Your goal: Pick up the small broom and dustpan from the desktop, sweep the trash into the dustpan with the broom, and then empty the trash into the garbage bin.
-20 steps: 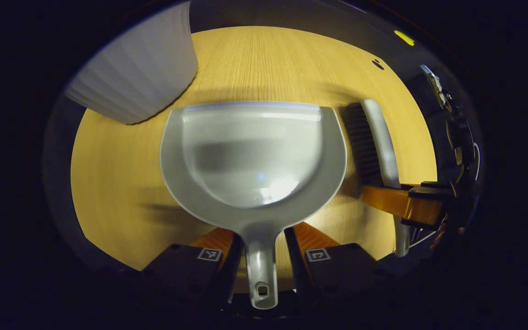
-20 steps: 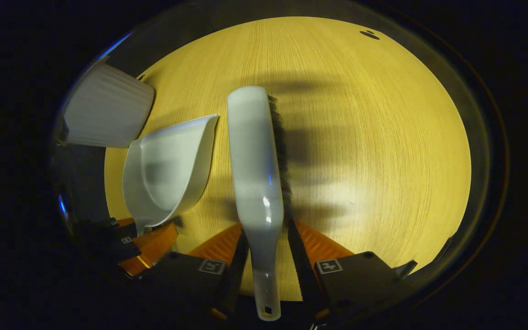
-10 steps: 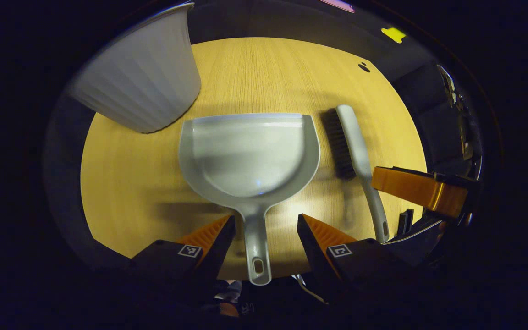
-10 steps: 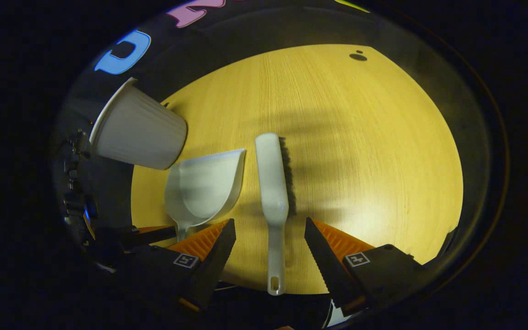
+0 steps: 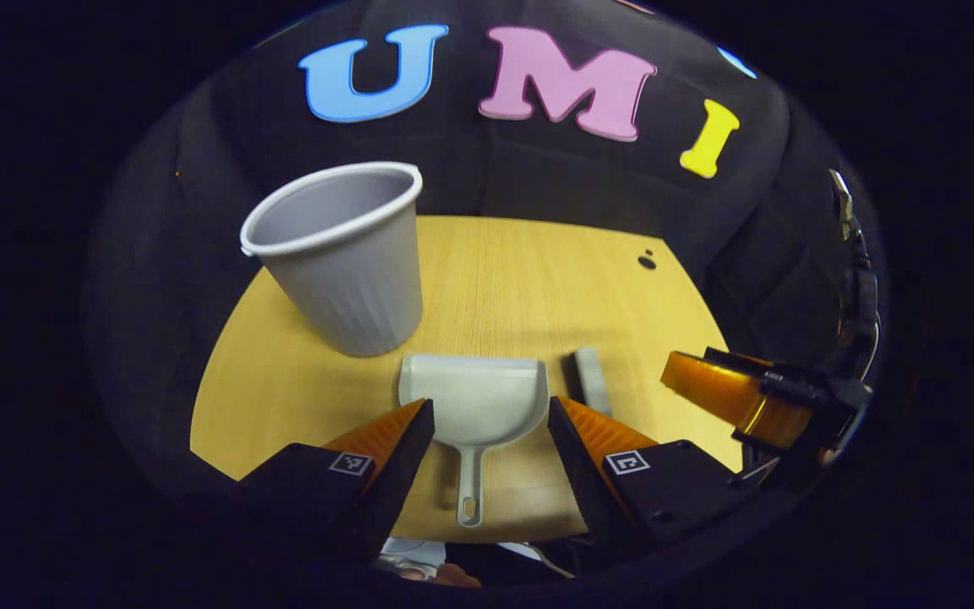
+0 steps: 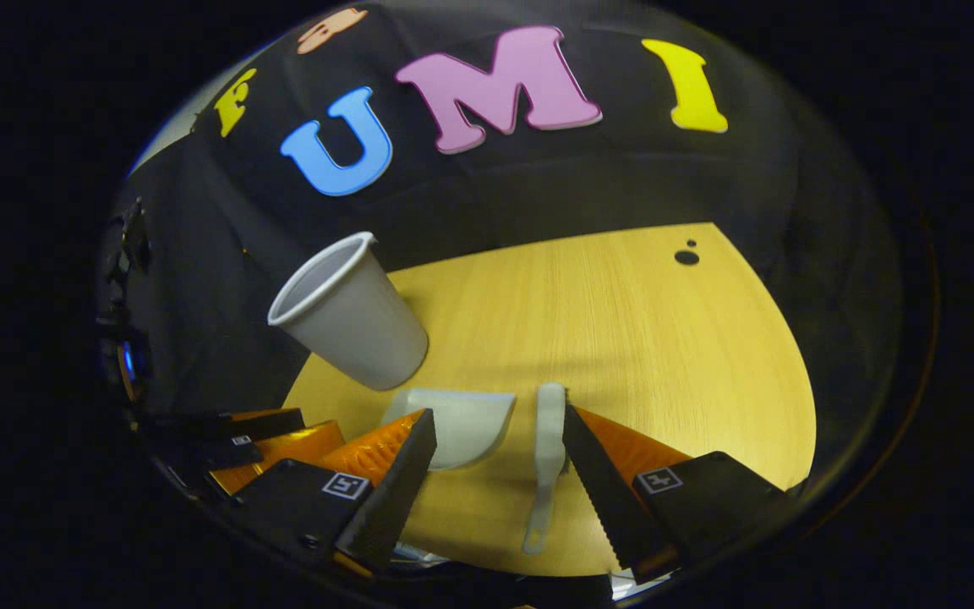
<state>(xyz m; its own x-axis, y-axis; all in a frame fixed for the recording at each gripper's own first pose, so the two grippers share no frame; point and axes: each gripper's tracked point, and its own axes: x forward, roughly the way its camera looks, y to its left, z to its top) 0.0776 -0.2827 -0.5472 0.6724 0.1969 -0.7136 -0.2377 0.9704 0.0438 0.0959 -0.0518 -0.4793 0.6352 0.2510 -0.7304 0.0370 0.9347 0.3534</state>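
Low in the left gripper view, the left gripper [image 5: 487, 440] hangs released above the desktop [image 5: 504, 279], its fingers framing the dustpan [image 5: 474, 397], whose handle runs straight back toward the lens. Beside it, the right gripper [image 6: 495, 461] is likewise spread; the broom [image 6: 549, 440] lies lengthwise between its fingers, handle nearest. Each tool likely suits its own side. The garbage bin [image 5: 343, 254] stands upright at upper left.
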